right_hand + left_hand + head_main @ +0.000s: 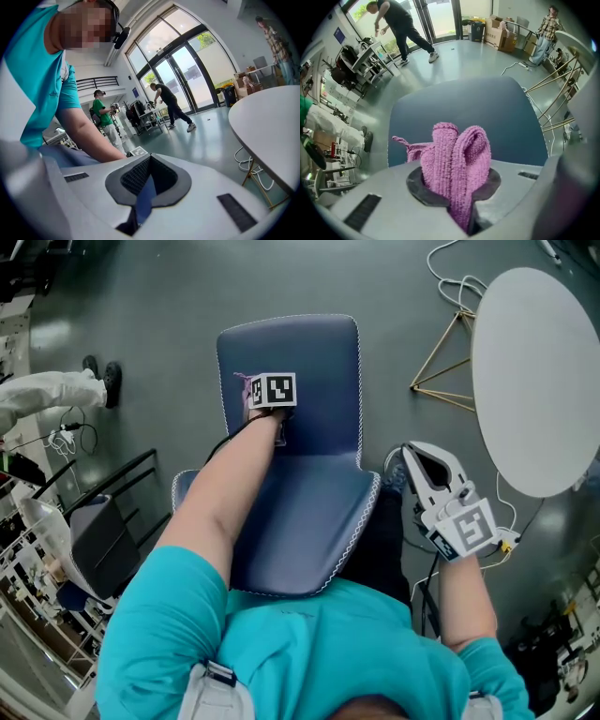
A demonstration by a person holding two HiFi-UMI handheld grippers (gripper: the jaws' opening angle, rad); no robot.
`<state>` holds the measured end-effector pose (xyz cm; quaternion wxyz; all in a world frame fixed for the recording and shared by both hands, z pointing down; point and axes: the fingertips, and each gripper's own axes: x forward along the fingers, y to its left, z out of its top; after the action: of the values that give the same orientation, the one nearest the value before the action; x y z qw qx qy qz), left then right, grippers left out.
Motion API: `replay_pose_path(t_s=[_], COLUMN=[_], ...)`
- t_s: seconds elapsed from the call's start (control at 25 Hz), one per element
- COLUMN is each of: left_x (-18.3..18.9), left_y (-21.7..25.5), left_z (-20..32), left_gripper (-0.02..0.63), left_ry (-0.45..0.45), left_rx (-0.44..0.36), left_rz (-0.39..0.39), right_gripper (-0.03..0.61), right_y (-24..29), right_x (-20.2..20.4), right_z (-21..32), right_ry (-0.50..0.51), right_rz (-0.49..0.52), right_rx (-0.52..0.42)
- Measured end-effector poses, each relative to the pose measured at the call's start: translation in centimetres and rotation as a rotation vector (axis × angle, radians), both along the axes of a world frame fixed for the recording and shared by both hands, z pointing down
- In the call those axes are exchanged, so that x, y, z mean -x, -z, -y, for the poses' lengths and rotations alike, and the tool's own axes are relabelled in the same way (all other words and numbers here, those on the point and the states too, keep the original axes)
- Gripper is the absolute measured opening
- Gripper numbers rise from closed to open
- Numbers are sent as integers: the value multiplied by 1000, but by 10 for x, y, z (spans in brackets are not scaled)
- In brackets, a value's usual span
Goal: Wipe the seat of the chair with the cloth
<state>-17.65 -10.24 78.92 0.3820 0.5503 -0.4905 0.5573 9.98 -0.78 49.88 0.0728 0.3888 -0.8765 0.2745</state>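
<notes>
A blue padded chair (300, 502) stands right in front of me, its backrest (464, 108) filling the left gripper view. My left gripper (267, 401) is low over the chair where seat and backrest meet. It is shut on a pink knitted cloth (454, 159), which bunches up out of the jaws; a pink corner (244, 382) shows beside the marker cube. My right gripper (422, 460) hangs off the chair's right edge, above the floor. It is shut (149, 180) with nothing in it.
A round white table (534, 371) on gold wire legs (445, 362) stands at the right, with white cables (455, 282) on the floor. A black frame chair (108, 521) and a person's white-trousered legs (52, 390) are at the left. More people stand far off by the glass doors (403, 28).
</notes>
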Motion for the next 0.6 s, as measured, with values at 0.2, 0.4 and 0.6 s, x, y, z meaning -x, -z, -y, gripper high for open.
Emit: replay_pose_path(t_s=[0.2, 0.4, 0.6], left_x=[-14, -15, -29], left_y=[-1, 0, 2], left_z=[-2, -2, -5], left_gripper=[64, 64, 64], left_ry=[-4, -6, -11], left_rx=[7, 12, 15], left_rz=[-11, -3, -28], right_gripper=[-2, -2, -2], right_y=[0, 0, -3], right_x=[-5, -13, -20], right_z=[-3, -4, -8], right_ry=[-10, -24, -40], right_rz=[0, -1, 2], right_rx=[-2, -6, 0])
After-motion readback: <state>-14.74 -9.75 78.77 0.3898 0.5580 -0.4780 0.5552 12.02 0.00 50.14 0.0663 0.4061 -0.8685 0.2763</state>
